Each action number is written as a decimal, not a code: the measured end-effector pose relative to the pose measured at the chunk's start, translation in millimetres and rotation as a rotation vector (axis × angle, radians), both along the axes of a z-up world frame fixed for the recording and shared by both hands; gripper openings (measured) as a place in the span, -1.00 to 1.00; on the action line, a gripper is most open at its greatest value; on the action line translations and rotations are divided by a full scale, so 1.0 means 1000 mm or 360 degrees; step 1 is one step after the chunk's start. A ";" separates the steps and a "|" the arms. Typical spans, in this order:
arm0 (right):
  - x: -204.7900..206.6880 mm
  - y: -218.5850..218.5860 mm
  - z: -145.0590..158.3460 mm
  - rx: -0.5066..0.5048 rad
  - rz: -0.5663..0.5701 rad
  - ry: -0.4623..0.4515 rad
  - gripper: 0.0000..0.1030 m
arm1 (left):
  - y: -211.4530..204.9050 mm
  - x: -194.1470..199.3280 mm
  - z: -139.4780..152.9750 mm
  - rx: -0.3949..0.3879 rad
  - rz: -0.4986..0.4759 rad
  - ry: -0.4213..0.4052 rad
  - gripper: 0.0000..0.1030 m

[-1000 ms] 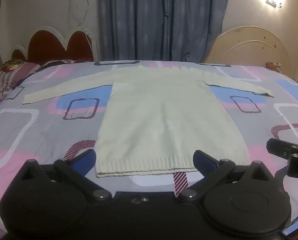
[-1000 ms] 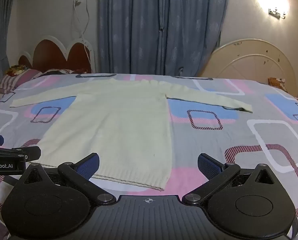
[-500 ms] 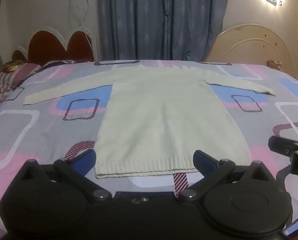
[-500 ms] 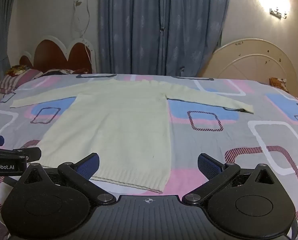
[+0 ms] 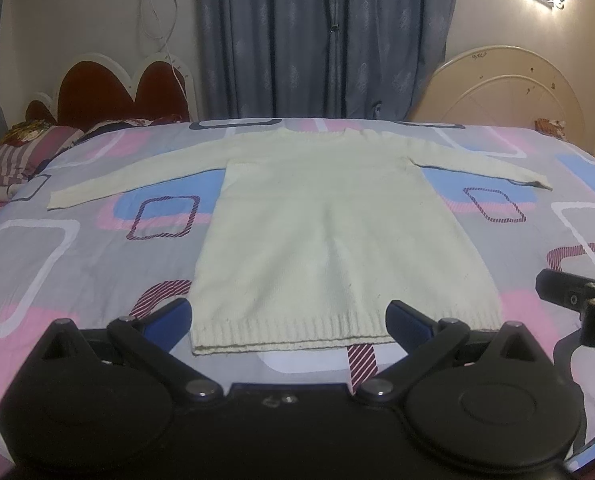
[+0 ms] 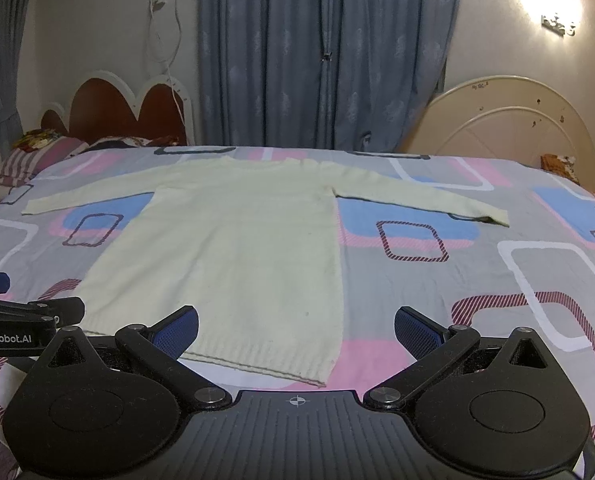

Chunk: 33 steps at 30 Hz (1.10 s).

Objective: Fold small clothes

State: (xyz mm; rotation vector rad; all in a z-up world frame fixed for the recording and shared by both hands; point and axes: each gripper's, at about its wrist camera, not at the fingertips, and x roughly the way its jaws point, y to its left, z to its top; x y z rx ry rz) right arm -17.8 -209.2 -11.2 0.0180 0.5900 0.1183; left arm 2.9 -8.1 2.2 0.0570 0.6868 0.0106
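A cream knitted long-sleeved sweater [image 5: 329, 236] lies flat on the bed, sleeves spread to both sides, ribbed hem toward me; it also shows in the right wrist view [image 6: 233, 248]. My left gripper [image 5: 289, 322] is open and empty, its fingers just above the hem. My right gripper [image 6: 295, 326] is open and empty, near the hem's right corner. The right gripper shows at the right edge of the left wrist view [image 5: 577, 300]; the left gripper shows at the left edge of the right wrist view [image 6: 21, 316].
The bed sheet [image 6: 497, 280] is grey with pink, blue and white squares. Pillows [image 5: 25, 152] and a red headboard [image 5: 121, 92] are at the far left. A cream footboard [image 6: 497, 120] leans at the far right. Blue curtains [image 5: 325, 36] hang behind.
Both views have barely shifted; the sweater lies as before and both grippers stay open.
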 end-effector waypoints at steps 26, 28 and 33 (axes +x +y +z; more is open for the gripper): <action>-0.001 0.003 0.000 0.0002 0.0008 0.0005 1.00 | -0.003 -0.001 -0.001 0.0004 0.0021 -0.0001 1.00; -0.001 0.004 0.000 0.0002 0.0008 0.0004 1.00 | -0.003 -0.001 -0.001 0.0004 0.0022 -0.0002 1.00; -0.001 0.004 0.001 0.0003 0.0011 0.0006 1.00 | -0.002 -0.002 -0.001 0.0004 0.0029 -0.0004 1.00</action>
